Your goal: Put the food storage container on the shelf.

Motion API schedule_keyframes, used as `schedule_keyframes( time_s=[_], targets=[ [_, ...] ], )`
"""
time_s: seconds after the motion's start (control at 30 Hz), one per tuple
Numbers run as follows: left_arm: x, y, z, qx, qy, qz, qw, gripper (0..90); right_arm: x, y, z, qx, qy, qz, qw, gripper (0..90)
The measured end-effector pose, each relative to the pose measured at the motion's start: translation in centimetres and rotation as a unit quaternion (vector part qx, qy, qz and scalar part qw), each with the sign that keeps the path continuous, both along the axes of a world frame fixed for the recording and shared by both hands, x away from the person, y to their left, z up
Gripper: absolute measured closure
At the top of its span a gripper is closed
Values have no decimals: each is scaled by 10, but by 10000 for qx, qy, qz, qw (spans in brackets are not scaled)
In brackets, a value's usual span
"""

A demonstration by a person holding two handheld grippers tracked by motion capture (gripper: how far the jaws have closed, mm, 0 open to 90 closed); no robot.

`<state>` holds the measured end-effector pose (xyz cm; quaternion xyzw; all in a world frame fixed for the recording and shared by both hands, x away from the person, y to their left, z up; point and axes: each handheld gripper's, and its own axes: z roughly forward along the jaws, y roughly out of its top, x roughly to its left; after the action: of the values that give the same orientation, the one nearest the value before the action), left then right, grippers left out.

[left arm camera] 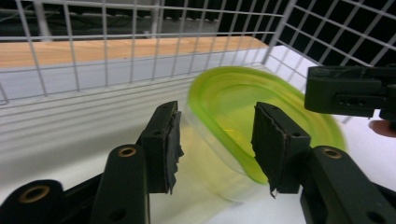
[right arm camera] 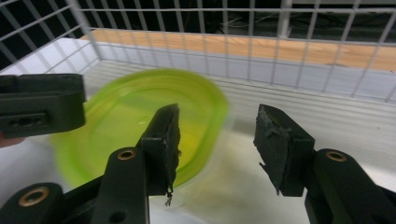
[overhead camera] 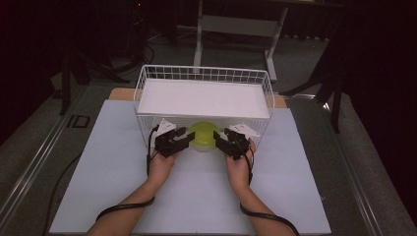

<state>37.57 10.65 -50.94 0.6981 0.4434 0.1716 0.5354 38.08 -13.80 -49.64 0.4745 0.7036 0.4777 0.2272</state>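
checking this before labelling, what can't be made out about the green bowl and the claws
- Green bowl, high view: mostly hidden under the wire basket's white shelf.
- Bowl's rim, both gripper views: motion-blurred, so whether it rests flat is unclear.
- Left claw, right claw, high view: too small to judge contact.

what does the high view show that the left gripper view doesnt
High view alone: the person's hands and forearms, the whole white wire basket with its white shelf on top, and the grey table.
Left gripper view alone: the left gripper up close, pads apart with the bowl's rim between them, and a wooden strip behind the mesh.
Both: the green bowl and the right gripper.
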Motion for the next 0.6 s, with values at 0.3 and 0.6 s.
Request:
schedule_keyframes(
  time_s=[0.3, 0.6],
  targets=[
    [-23, 10, 13, 17, -73, -122, 9999, 440, -25, 2, 8, 26, -13, 233, 9997, 507],
    [-50, 27, 13, -374, 24, -562, 9977, 315, -48, 10, -5, -186, 261, 574, 9978, 889]
  ],
)
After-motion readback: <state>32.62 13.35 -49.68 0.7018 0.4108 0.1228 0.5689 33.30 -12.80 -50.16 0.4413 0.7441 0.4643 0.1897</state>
